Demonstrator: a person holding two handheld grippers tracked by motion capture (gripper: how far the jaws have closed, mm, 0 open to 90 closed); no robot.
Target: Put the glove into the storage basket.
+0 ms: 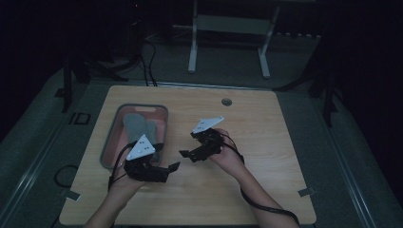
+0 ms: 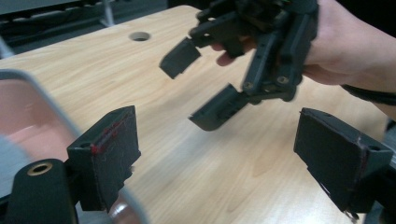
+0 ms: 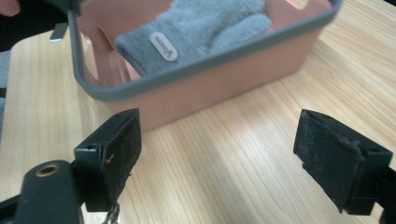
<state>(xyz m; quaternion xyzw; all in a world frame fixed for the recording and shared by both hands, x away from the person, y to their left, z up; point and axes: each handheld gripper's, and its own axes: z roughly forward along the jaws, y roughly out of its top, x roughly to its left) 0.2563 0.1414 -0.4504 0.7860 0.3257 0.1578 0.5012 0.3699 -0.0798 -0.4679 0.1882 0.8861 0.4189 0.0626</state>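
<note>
From above, the left hand-held gripper (image 1: pixel 175 166) and right hand-held gripper (image 1: pixel 184 154) face each other over the light wooden surface (image 1: pixel 266 142), both with jaws apart and empty. The pink plastic basket with a grey rim (image 1: pixel 110 137) sits at the left, holding a grey knitted sock (image 1: pixel 134 124).

The left gripper view shows its jaws spread wide, the right hand-held gripper (image 2: pixel 196 84) just beyond.

In the right gripper view, jaws spread wide; the basket (image 3: pixel 224 84) stands near, the sock (image 3: pixel 210 28) inside.

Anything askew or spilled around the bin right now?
Nothing stands out. The grey cloth lies inside the pink bin, which sits flat on the table. Both tools, left and right, are open and hold nothing.
</note>
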